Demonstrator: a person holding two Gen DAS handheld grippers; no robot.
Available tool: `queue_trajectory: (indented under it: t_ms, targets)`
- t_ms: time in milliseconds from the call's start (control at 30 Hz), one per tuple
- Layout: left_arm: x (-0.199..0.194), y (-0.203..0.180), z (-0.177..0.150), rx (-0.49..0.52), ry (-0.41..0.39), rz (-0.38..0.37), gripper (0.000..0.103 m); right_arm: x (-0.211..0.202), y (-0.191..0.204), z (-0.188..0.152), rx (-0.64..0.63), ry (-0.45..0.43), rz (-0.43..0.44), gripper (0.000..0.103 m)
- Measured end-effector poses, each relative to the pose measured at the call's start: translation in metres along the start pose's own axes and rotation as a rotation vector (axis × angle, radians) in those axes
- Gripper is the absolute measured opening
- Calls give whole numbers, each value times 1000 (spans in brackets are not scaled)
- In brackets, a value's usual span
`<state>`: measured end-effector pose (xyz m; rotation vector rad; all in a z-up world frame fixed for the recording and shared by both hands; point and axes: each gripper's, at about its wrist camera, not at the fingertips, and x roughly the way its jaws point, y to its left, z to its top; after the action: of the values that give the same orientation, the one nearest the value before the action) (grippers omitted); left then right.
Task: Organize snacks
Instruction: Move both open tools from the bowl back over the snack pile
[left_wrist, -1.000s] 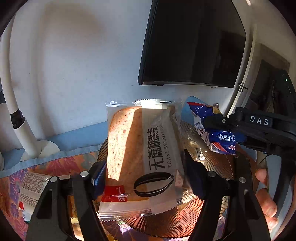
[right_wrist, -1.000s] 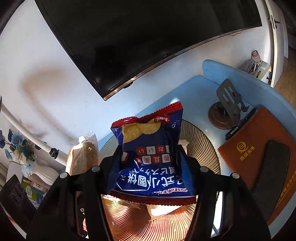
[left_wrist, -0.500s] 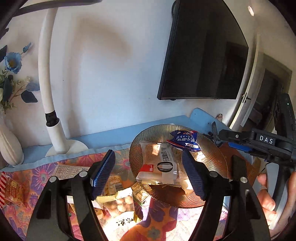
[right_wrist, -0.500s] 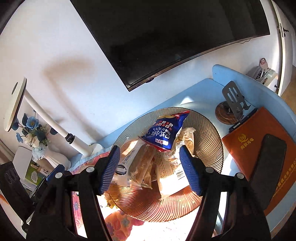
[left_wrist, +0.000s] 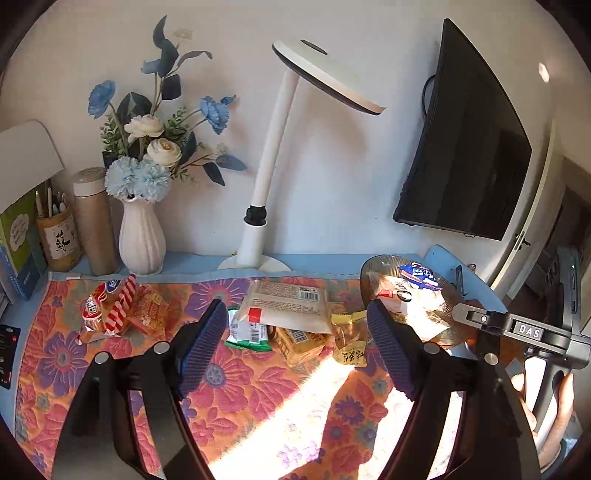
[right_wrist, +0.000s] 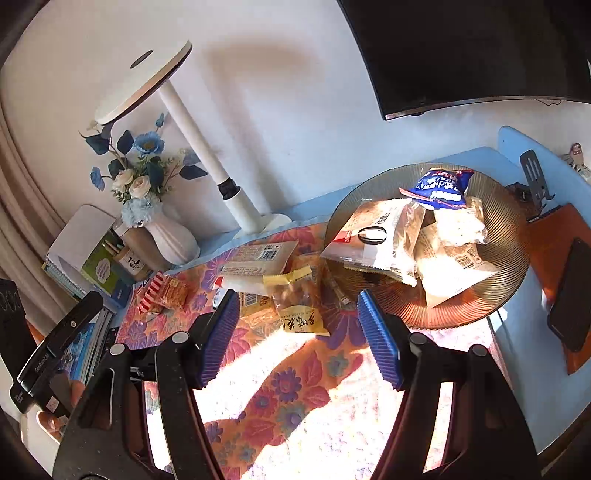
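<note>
Two claws, both holding nothing: my left claw has just been spreading wider, nothing between the pads, and my right claw hangs open too. Under them is the flowery cloth on the desk, loose snacks scattered just ahead. Toast bag and blue chip bag sit in the ribbed plate off right.

Half buried under the white packet: green wrapper and yellow bag. Cut off by the frame: black phone. Unreadable in glare: plate contents.
</note>
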<state>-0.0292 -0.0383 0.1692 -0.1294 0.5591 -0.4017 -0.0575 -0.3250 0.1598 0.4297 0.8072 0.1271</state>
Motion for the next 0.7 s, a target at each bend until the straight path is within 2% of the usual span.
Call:
queue_trajectory:
  t_ms: [200, 433, 533, 600, 700]
  targets:
    - [-5, 58, -56, -51, 89, 108, 77, 48, 31, -52, -99, 67, -7, 71]
    - [23, 108, -116, -65, 208, 264, 77, 96, 31, -86, -164, 116, -53, 75]
    - [27, 121, -122, -115, 225, 255, 76, 102, 30, -88, -163, 123, -69, 76]
    - [23, 123, -121, -128, 190, 240, 78, 101, 25, -88, -148, 109, -86, 84]
    - [25, 123, -124, -132, 209, 241, 78, 100, 17, -86, -103, 99, -91, 85]
